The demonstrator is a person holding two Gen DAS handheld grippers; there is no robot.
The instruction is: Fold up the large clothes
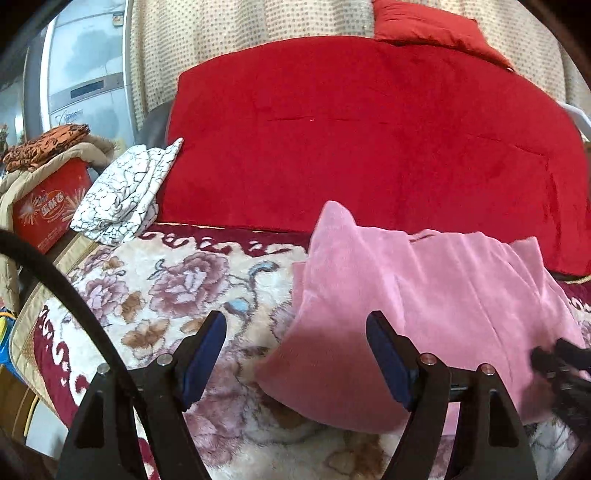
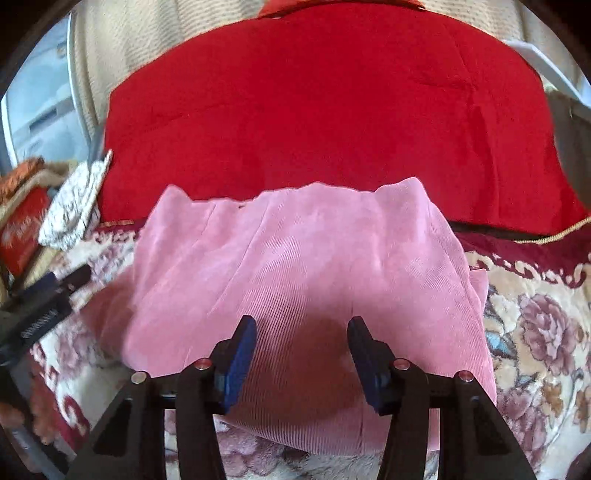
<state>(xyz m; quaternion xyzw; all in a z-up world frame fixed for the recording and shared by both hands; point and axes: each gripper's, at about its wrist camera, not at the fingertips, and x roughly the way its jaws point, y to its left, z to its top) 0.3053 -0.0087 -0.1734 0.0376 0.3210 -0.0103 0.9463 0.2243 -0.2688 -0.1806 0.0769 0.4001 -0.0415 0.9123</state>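
Note:
A pink corduroy garment [image 2: 306,258] lies folded in a thick rectangle on the flowered blanket [image 1: 177,288]. My right gripper [image 2: 302,326] hovers over the garment's near half with its jaws apart, and no cloth is pinched between the blue pads [image 2: 240,354]. My left gripper [image 1: 295,325] is open above the garment's [image 1: 424,295] left edge, its right pad over pink cloth and its left pad over the blanket. Each gripper shows blurred at the edge of the other view: the right gripper [image 1: 561,363] and the left gripper [image 2: 48,299].
A big red folded quilt [image 1: 362,140] lies right behind the garment, with a red pillow [image 1: 432,26] on top against a dotted curtain [image 1: 240,29]. At the left are a white crackle-patterned cloth [image 1: 122,192], a red box [image 1: 48,210] and a silver appliance [image 1: 85,74].

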